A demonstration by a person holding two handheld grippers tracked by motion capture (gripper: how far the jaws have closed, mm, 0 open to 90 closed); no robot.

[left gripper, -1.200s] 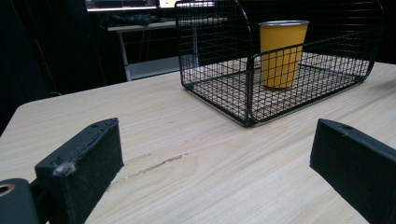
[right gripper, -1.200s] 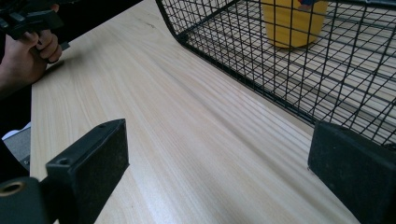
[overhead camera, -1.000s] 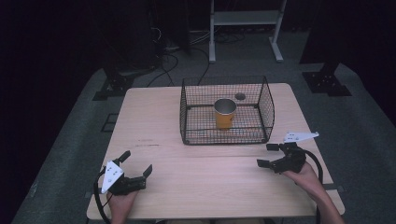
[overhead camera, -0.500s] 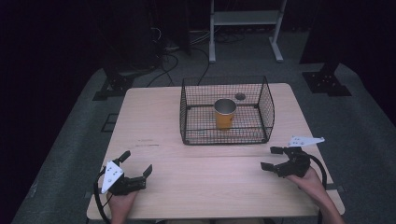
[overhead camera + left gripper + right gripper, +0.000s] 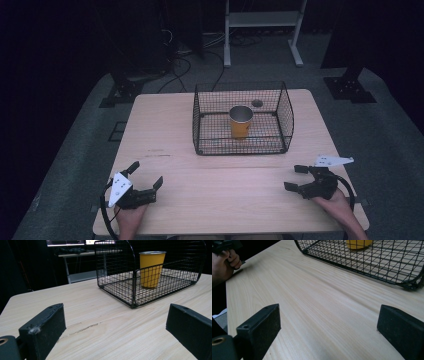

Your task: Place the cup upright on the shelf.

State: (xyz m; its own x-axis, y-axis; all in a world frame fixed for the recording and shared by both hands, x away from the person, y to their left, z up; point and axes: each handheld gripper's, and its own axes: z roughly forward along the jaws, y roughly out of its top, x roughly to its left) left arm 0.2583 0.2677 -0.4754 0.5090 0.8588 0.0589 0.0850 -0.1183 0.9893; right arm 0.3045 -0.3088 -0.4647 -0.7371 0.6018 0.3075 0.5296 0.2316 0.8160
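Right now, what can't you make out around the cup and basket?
- Cup, right gripper view: upper part cut off by the top edge.
- Cup contents, high view: too small and dim to tell.
- Dark disc behind the basket, high view: too small to identify.
- Basket, right gripper view: far side cut off.

Light wood rectangular surface (image 5: 165,130), pale grain. Black wire mesh basket (image 5: 286,115) sits on it, towards far edge; small round hole (image 5: 257,103) in wood behind basket.
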